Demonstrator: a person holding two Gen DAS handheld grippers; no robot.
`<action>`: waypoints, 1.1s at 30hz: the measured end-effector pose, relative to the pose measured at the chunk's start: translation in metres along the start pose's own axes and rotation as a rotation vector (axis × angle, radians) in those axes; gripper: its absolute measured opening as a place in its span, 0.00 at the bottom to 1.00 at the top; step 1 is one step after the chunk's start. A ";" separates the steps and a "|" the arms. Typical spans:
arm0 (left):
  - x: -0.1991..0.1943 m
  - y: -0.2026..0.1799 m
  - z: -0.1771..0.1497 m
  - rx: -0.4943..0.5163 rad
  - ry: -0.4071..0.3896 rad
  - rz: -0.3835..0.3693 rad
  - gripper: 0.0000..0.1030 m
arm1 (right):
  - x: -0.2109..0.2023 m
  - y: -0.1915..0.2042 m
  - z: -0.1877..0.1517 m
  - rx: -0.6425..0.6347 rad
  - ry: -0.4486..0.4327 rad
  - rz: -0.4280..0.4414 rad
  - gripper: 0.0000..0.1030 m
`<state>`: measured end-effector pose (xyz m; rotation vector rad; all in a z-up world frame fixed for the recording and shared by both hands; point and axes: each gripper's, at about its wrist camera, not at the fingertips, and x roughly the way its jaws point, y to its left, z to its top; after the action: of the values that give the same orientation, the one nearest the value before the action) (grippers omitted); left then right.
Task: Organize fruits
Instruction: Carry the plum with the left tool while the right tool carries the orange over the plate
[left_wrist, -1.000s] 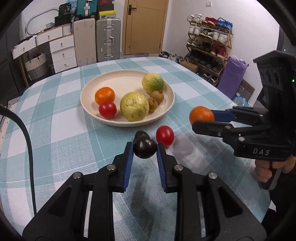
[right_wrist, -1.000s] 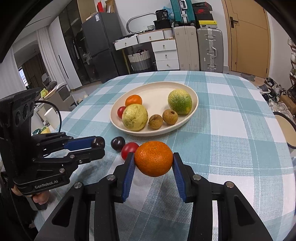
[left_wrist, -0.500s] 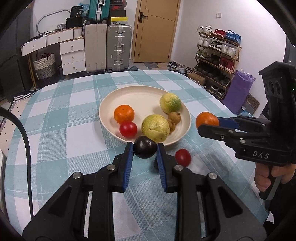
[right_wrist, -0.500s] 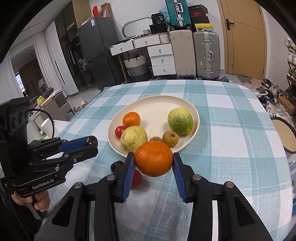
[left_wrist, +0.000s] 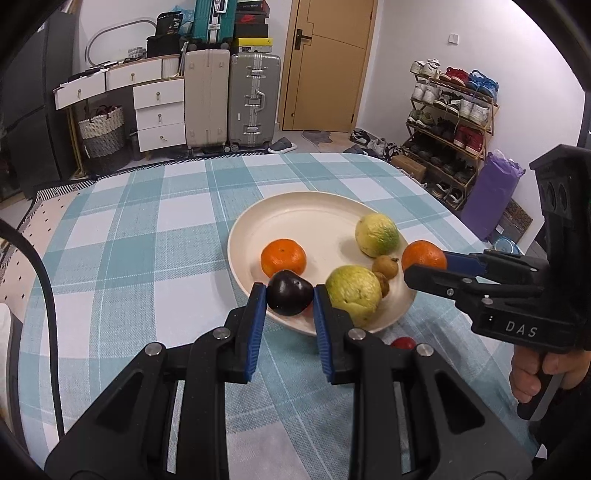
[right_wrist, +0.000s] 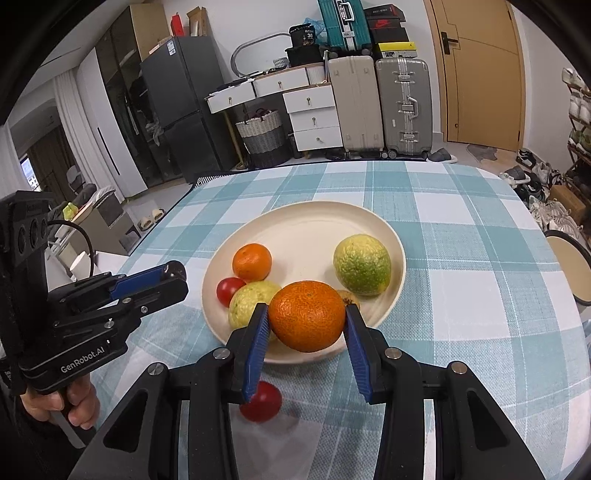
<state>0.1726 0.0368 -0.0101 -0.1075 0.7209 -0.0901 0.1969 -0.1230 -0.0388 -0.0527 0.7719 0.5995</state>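
Dark purple and glossy, the plum is sitting clamped between the blue pads of the left gripper, hanging over the near rim of the cream plate. Just to the right, the right gripper is squeezing a large orange by its widest part, also over the plate's near edge.

On the plate are lying a smaller orange, a red tomato, a yellow-green guava, a second, greener one farther back, and two small brown fruits between them. A second red tomato is waiting on the checked tablecloth, just short of the plate and partly under the right gripper's fingers.

The step in hand is probably setting both fruits down on the plate. To do it well:
- The open cream area behind the smaller orange looks like the safest landing spot; the front is getting crowded.
- Each fruit should be lowered until it is nearly touching the plate before the pads are parted, since round fruit released from a height is likely to roll.
- The two grippers are working near each other, so placing one fruit at a time may be avoiding a collision.
- The plum looks soft-skinned; a slow release seems wise.
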 end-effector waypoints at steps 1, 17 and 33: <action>0.003 0.002 0.001 -0.002 0.002 0.002 0.22 | 0.002 0.000 0.002 -0.001 -0.001 0.004 0.40; 0.042 0.015 0.013 -0.008 0.031 0.043 0.22 | 0.030 0.002 0.023 0.004 0.012 -0.002 0.40; 0.063 0.018 0.015 -0.004 0.050 0.060 0.22 | 0.045 -0.001 0.028 0.002 0.027 -0.010 0.40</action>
<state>0.2308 0.0484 -0.0421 -0.0880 0.7739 -0.0341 0.2402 -0.0942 -0.0489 -0.0624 0.7978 0.5897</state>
